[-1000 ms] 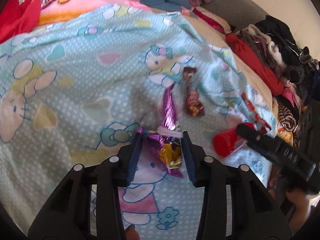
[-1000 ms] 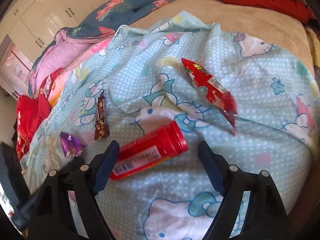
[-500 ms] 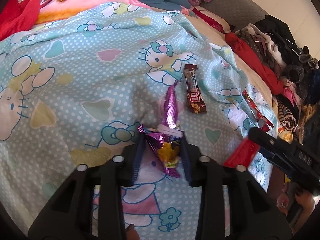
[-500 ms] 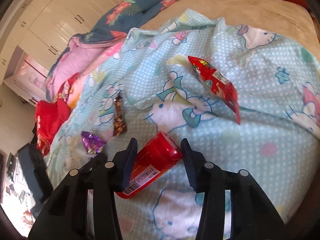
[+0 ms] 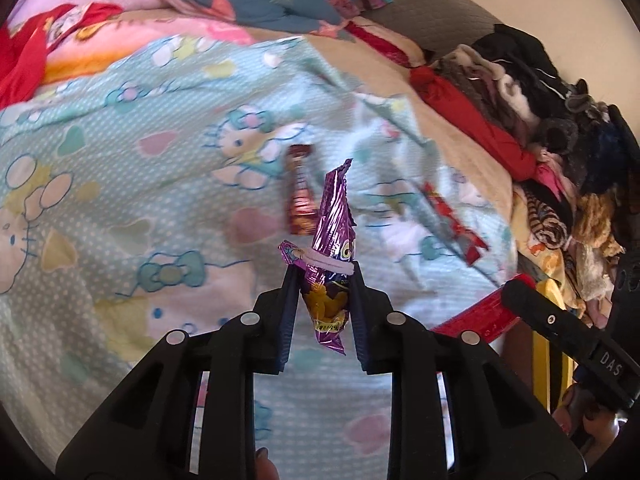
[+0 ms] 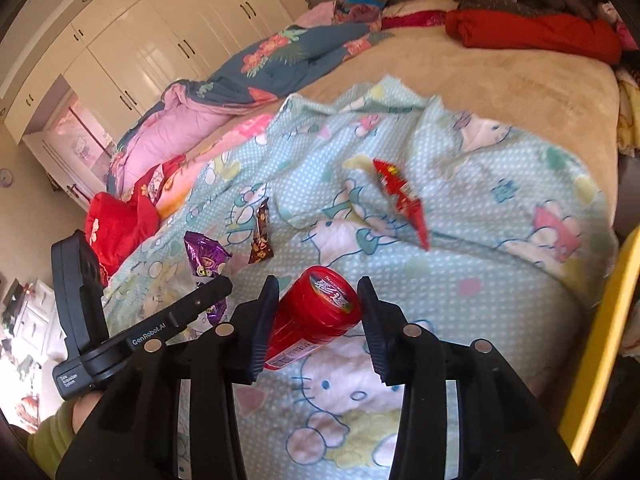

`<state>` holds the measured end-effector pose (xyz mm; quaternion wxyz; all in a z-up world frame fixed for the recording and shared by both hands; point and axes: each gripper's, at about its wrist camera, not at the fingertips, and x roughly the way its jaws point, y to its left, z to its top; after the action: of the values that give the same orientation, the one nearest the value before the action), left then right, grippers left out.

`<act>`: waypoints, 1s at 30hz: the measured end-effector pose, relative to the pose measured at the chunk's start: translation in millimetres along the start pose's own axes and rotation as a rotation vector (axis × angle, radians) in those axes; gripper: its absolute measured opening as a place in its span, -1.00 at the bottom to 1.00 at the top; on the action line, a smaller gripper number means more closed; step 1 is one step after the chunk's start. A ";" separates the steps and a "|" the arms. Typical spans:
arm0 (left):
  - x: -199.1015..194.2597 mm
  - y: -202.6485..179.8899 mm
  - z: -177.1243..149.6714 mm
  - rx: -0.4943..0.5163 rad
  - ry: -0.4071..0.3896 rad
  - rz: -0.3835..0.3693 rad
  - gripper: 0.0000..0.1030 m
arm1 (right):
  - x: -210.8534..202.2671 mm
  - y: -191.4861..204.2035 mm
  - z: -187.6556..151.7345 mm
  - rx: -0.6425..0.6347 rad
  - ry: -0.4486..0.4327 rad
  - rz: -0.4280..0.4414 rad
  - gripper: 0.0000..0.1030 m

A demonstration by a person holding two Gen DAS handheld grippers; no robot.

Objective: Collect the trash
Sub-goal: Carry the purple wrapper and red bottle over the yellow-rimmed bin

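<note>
My left gripper has a purple snack wrapper pinched between its pads, lifted off the light blue cartoon blanket; its jaws are still closing on the wrapper. My right gripper clamps a red cylindrical canister by its sides and holds it above the blanket, lid facing away, its jaws still closing on it. In the right wrist view, the purple wrapper shows at the left. A brown candy bar wrapper and a long red wrapper lie on the blanket beyond.
Piled clothes line the bed's right side. A pink and a blue floral quilt are bunched at the far end, before white wardrobes. A yellow edge stands by the bed's near right corner.
Both grippers closed on their items and rose: the purple wrapper left the blanket in the left jaws, and the red canister came up in the right jaws.
</note>
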<state>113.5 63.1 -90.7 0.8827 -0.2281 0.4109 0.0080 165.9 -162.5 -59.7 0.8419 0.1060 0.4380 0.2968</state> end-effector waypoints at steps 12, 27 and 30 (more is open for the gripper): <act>-13.3 -44.9 -1.7 0.072 -0.018 -0.061 -0.65 | -43.7 -22.3 1.3 0.027 -0.082 -0.036 -0.26; -25.0 -97.4 -10.7 0.169 -0.018 -0.128 -0.65 | -91.9 -59.2 -4.0 0.109 -0.165 -0.061 -0.26; -26.5 -107.9 -13.5 0.189 -0.015 -0.139 -0.65 | -100.3 -66.5 -5.8 0.124 -0.181 -0.066 -0.26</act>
<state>108.0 -34.6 -36.2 0.9018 -0.1714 0.3863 -0.0902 144.2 -275.7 -24.6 0.8792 0.1697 0.3809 0.2307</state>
